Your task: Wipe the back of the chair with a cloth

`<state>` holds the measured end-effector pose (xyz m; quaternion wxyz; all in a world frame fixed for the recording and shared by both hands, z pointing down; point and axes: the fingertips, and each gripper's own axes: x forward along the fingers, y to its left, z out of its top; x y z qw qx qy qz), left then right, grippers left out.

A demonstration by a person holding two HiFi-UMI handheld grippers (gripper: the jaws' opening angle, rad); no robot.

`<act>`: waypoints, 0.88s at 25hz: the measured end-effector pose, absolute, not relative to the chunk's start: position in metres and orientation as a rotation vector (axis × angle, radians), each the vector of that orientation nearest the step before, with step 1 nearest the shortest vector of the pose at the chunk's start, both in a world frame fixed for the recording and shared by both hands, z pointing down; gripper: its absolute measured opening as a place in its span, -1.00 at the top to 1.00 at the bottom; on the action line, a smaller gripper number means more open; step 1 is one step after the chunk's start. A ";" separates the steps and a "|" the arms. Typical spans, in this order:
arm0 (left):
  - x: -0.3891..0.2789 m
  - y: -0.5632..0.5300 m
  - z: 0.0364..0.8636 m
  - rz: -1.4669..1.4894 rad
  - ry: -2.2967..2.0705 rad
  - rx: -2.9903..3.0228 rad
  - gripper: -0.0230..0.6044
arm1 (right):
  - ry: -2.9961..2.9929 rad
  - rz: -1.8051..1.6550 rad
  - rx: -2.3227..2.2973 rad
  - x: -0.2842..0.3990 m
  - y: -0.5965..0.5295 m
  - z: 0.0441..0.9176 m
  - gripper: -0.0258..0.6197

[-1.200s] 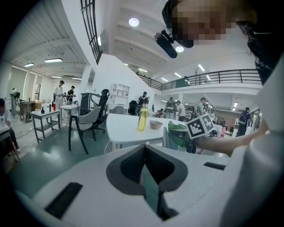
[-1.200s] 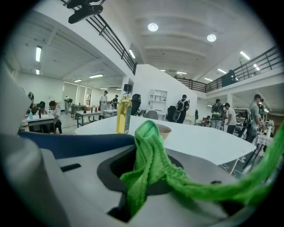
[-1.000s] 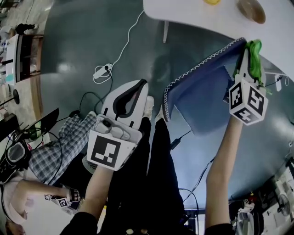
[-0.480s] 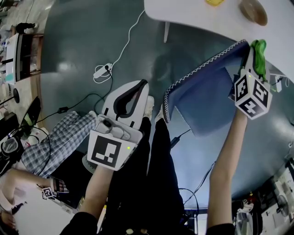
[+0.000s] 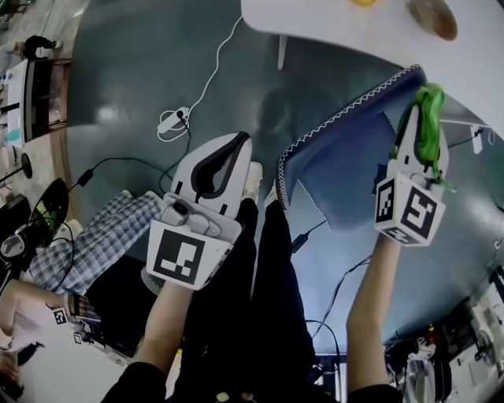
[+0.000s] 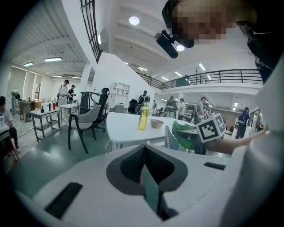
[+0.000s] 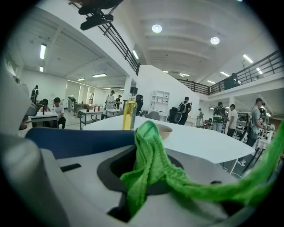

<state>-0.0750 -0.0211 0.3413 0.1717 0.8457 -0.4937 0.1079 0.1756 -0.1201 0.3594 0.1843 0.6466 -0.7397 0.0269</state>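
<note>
Chair back (image 5: 335, 161): blue padded panel with white zigzag stitching along the edge. It's at roughly 2 o'clock in the head view, hanging over the grey floor (image 5: 157, 71) just this side of the tabletop.
Cloth (image 7: 148, 170): bright green and fuzzy, all bunched up. In the right gripper view a long tail of it trails off toward 4 o'clock.
Right hand-held gripper (image 5: 420, 106): jaws clamped on the cloth and pointing toward 12 o'clock, with the tips up at the right-hand top corner of the chair back. Honestly can't tell if the cloth is actually pressed on the fabric or just beside it.
Left hand-held gripper (image 5: 231, 151): jaws closed together with nothing in them. It's at 9 o'clock of the chair back, near its left edge but not touching.
Tabletop (image 5: 315, 24): white with a rounded edge, at 12 to 1 o'clock in the head view, beyond the chair back.
On the tabletop: a yellow bottle (image 7: 128, 114), upright, with a tan bowl (image 5: 431, 17) just beside it at its 3 o'clock in the right gripper view.
On the floor: a white power strip (image 5: 175, 120) with a white cable, around 10 o'clock.
Bystander: someone in a plaid shirt (image 5: 94, 248) down at 8 o'clock, well apart from the chair.
</note>
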 end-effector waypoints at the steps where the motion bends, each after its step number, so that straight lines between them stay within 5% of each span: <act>1: -0.074 -0.023 0.341 0.306 -1.399 2.404 0.92 | -2.100 0.084 1.802 0.169 -0.110 0.362 0.78; 22: -0.051 -0.053 0.352 0.219 -1.342 2.483 0.92 | -2.339 0.192 1.430 0.053 0.049 0.410 0.78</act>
